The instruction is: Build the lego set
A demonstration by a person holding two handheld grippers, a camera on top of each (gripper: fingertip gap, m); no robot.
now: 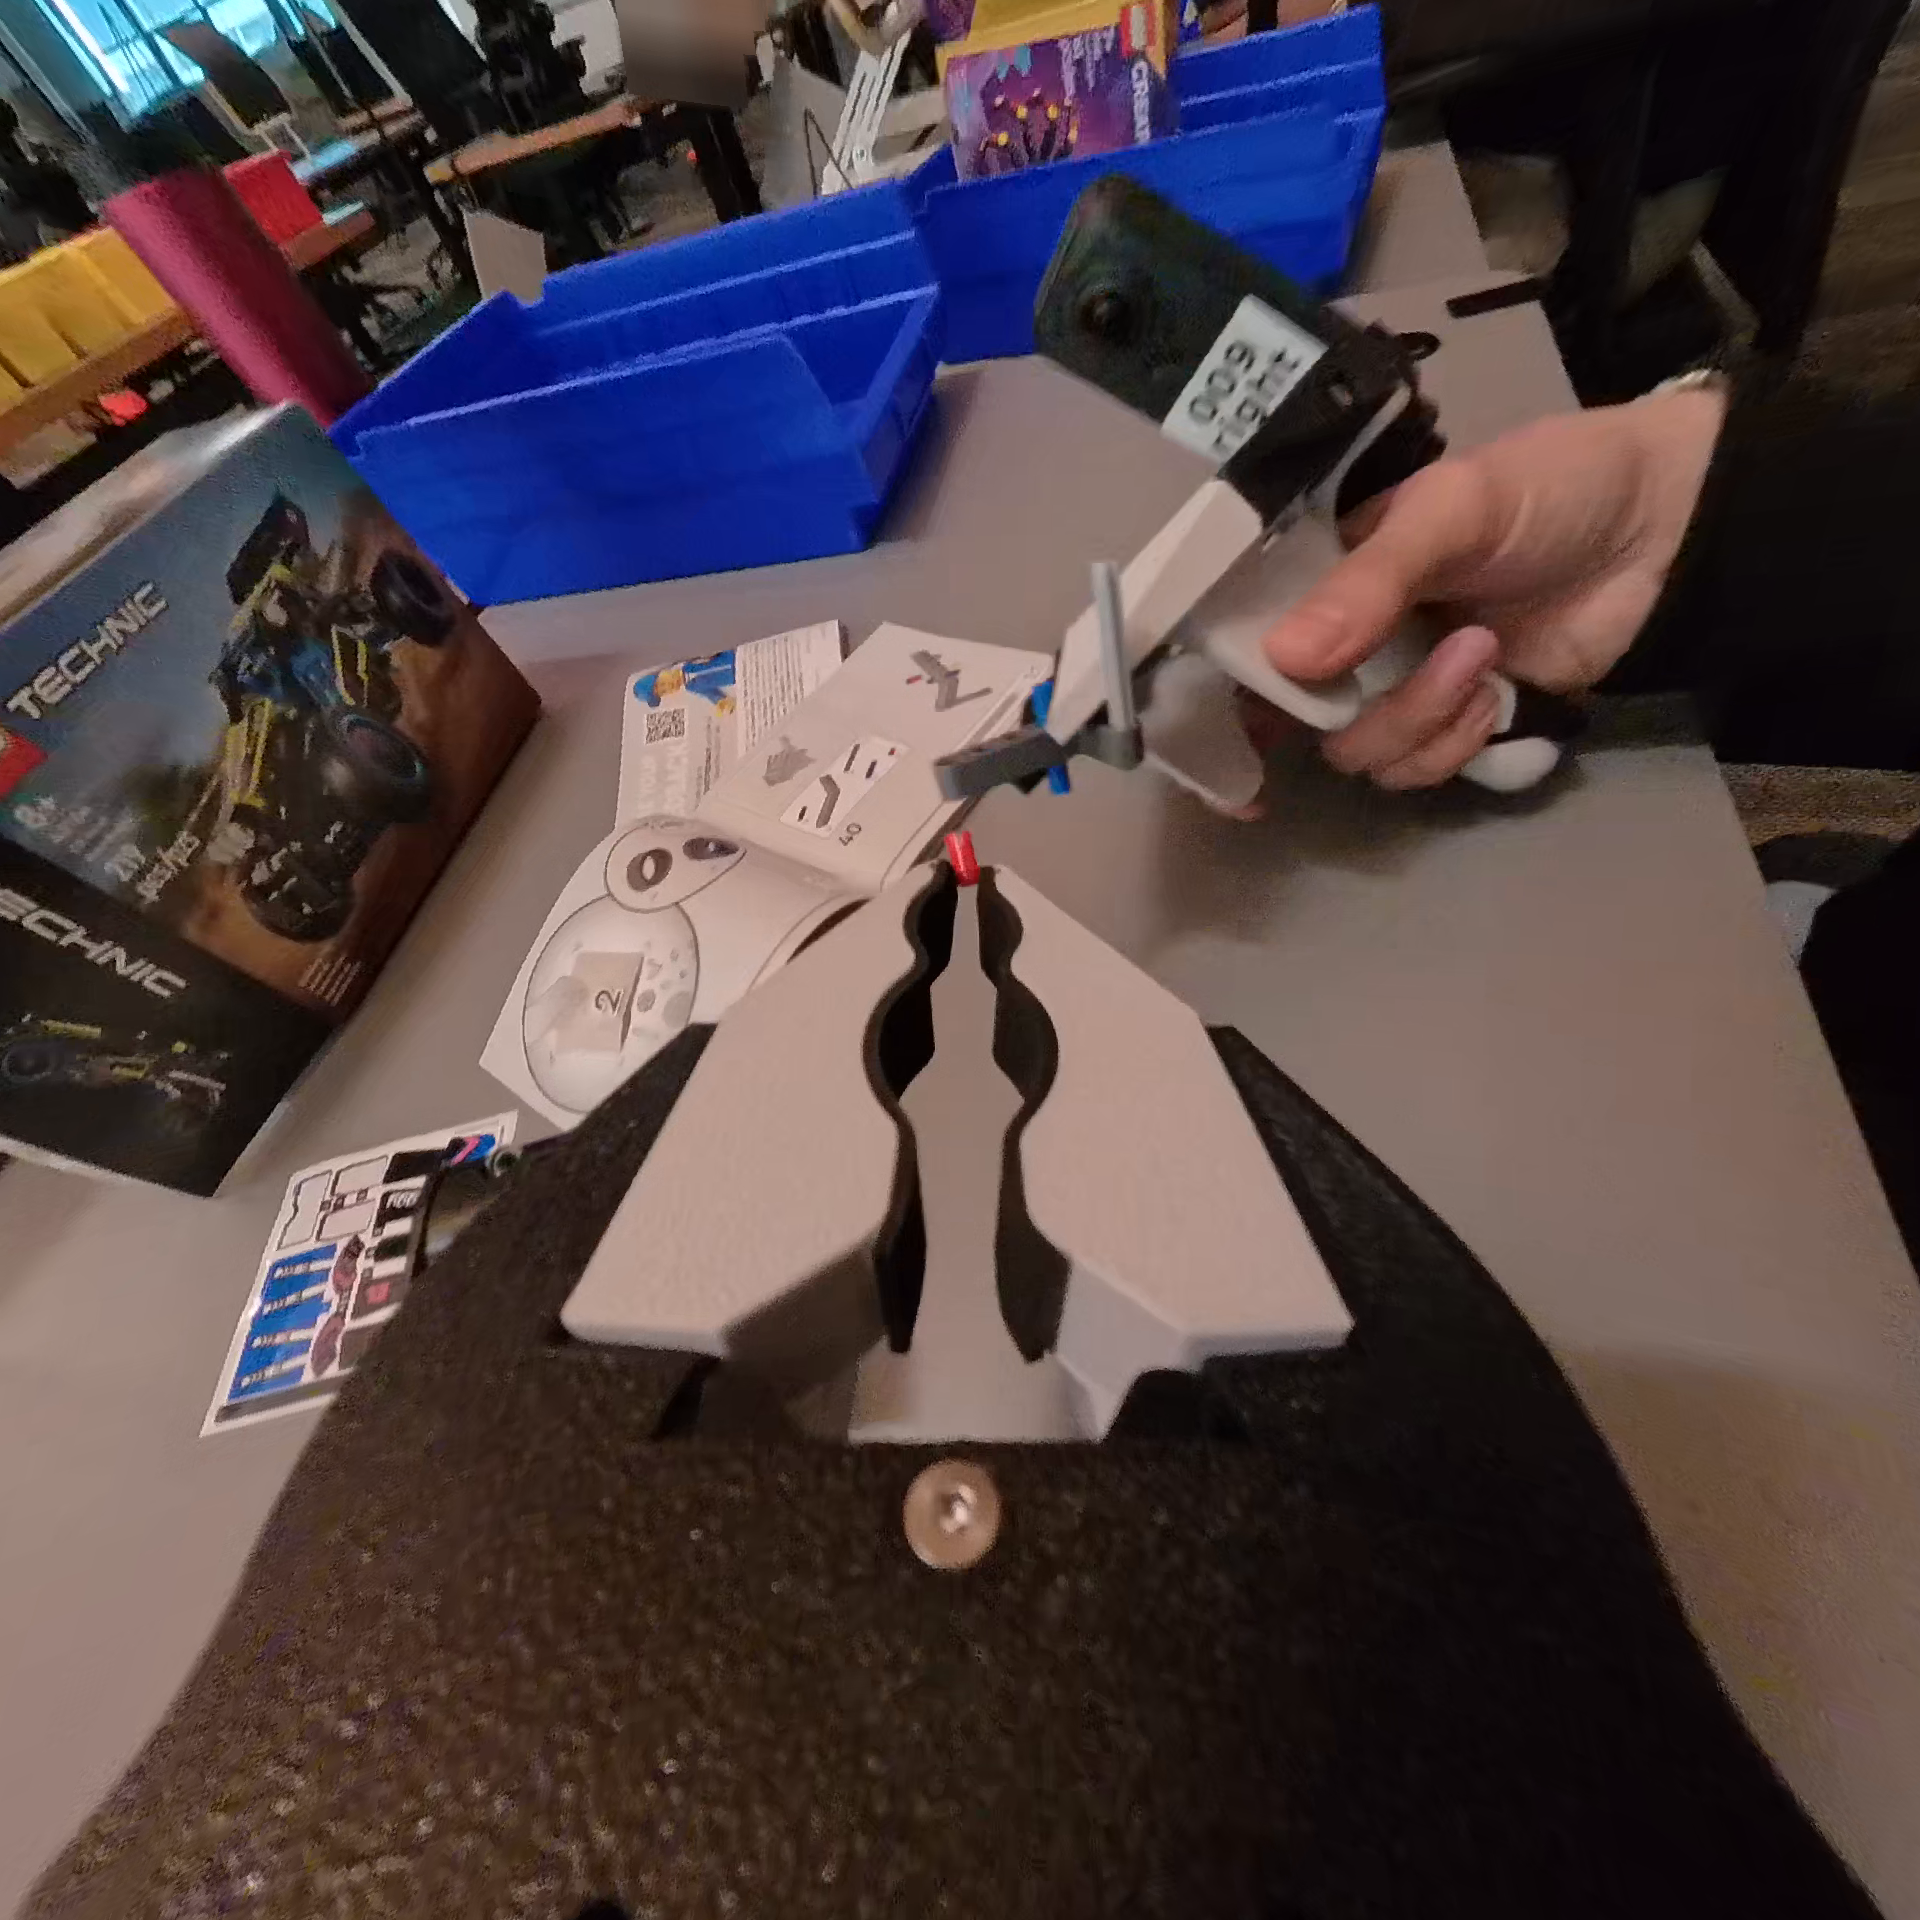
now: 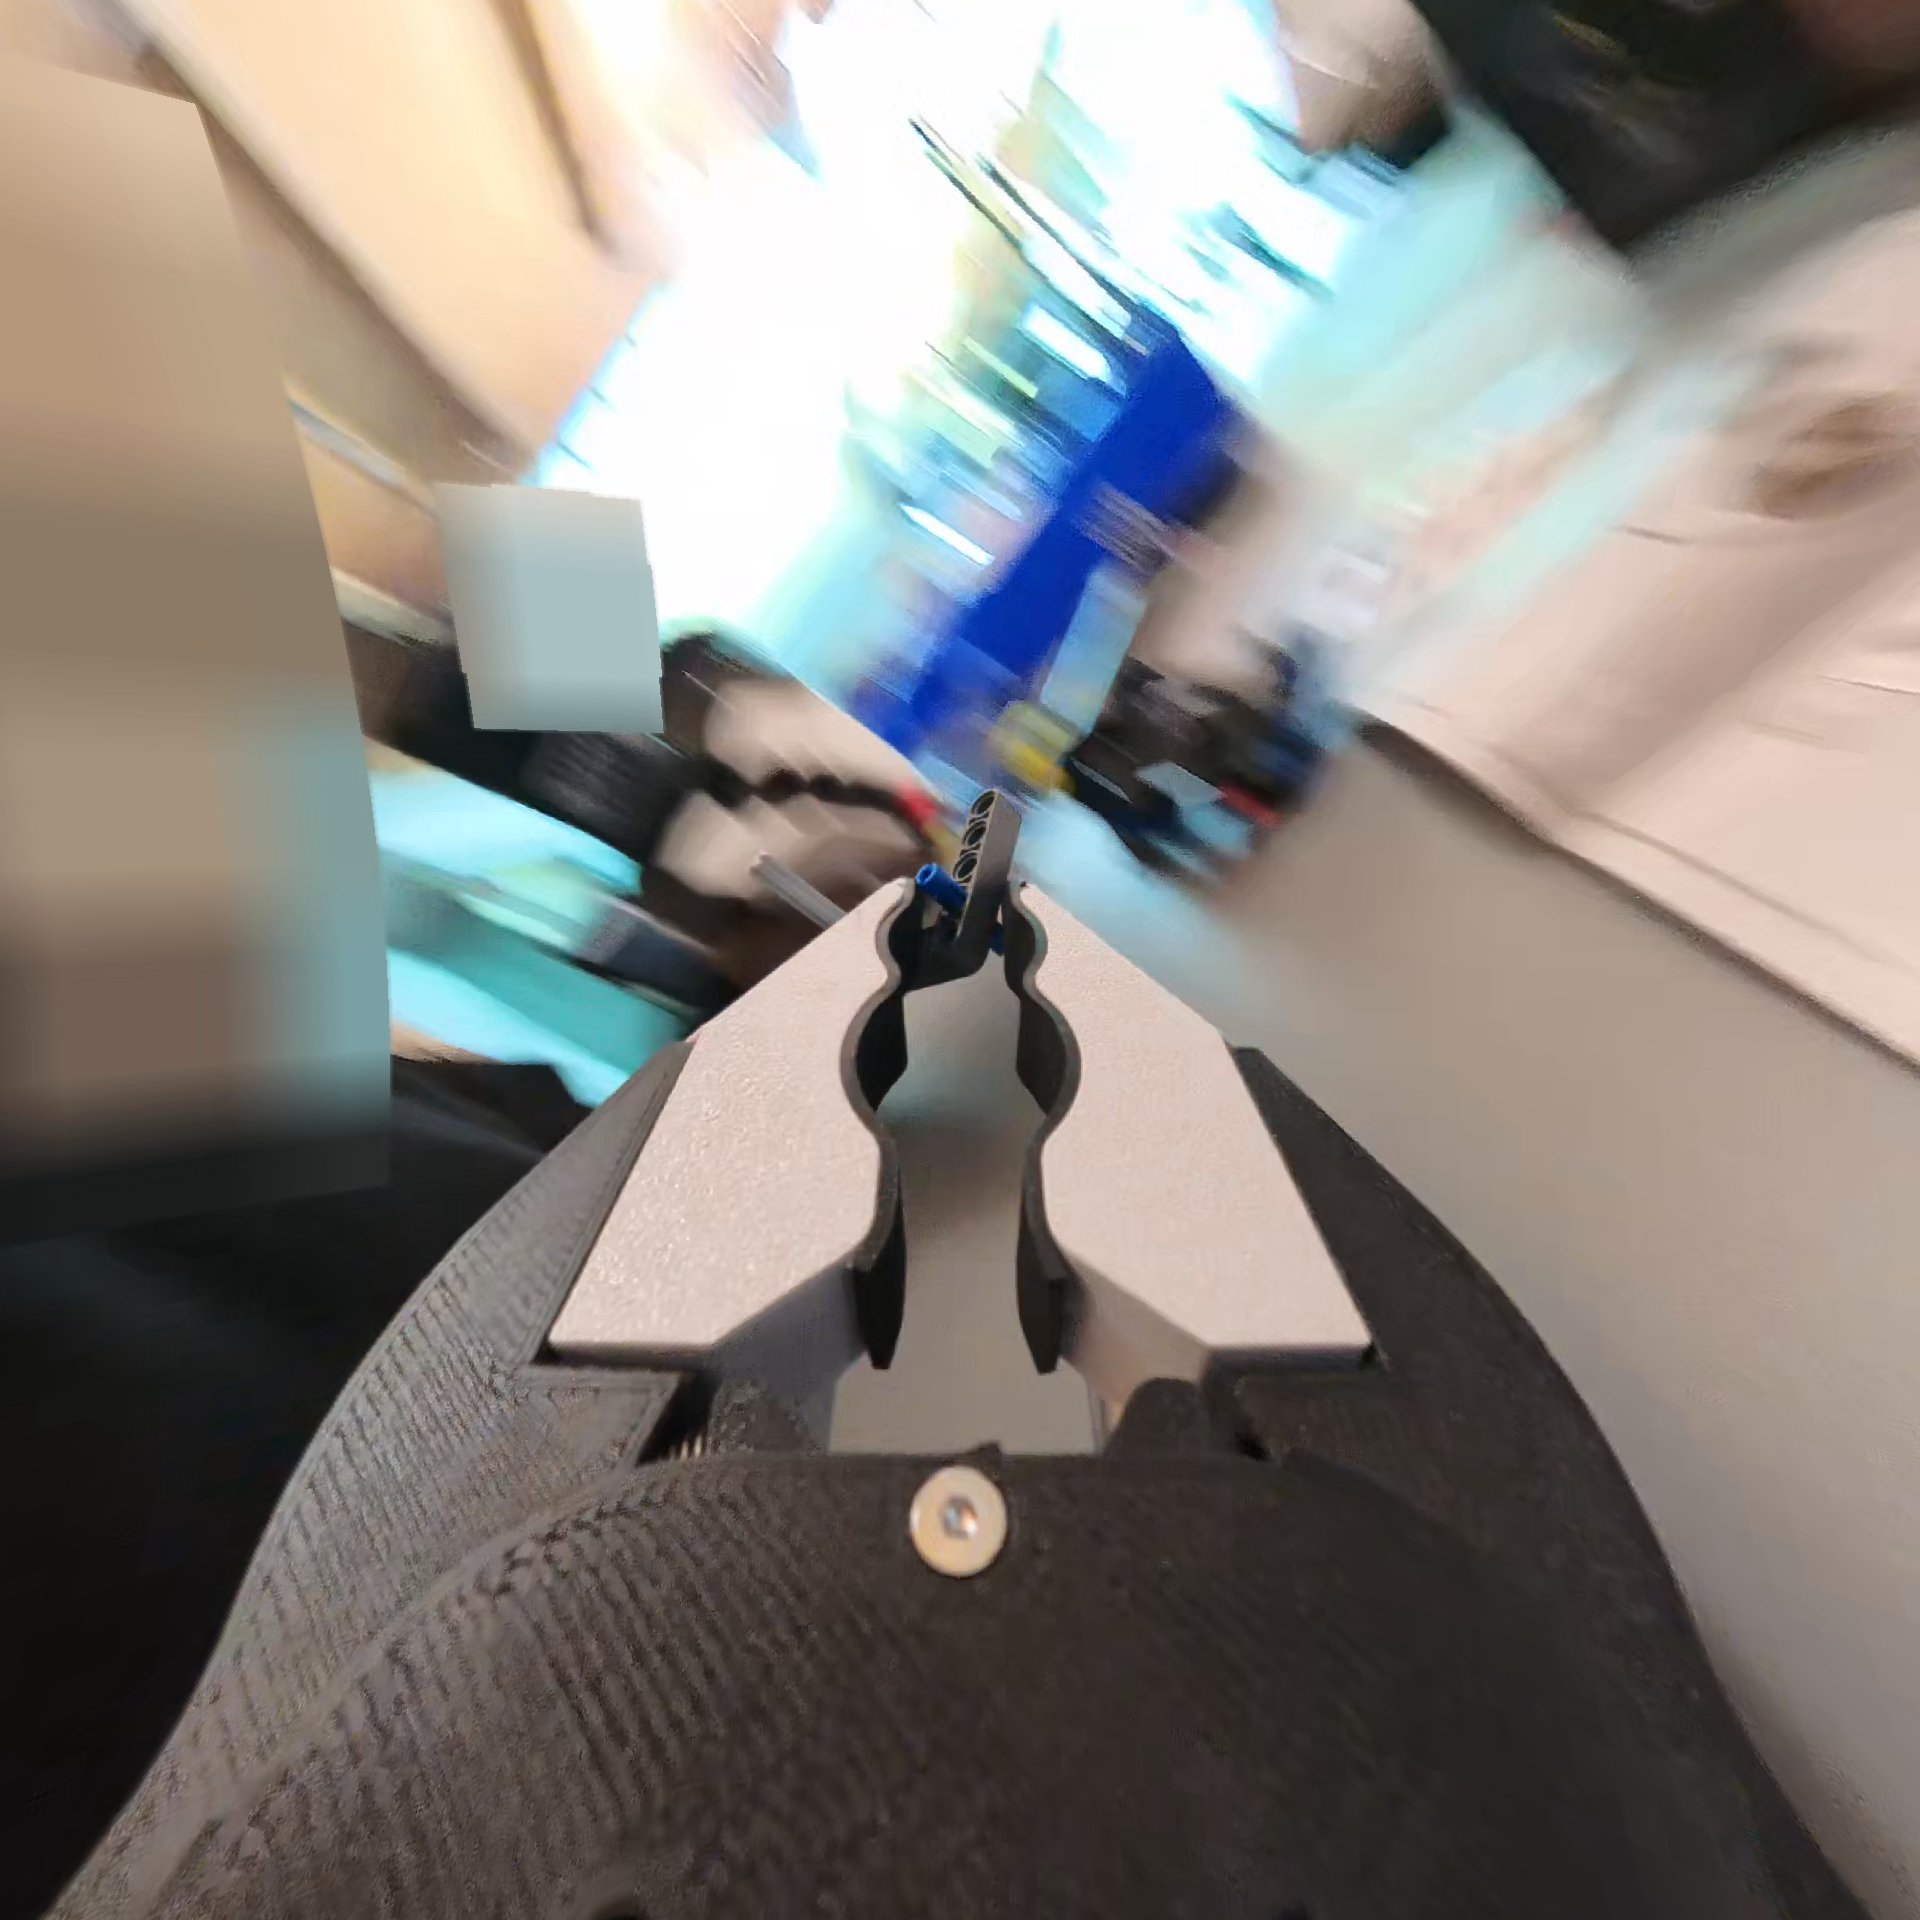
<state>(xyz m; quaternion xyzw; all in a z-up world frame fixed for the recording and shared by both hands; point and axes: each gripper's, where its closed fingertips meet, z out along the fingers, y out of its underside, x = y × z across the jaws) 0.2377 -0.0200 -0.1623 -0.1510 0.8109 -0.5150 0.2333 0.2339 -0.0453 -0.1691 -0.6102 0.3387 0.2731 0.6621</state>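
Even indoor light, right view motion-blurred

Grey table [image 1: 1403, 1039]; wooden desks [image 1: 540, 145] and bright windows [image 1: 94, 52] behind.

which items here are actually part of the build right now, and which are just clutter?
In use:
- left gripper, shut on red pin
- right gripper, shut on grey beam assembly
- instruction booklet

Lying about:
- set box
- sticker sheet
- blue bins
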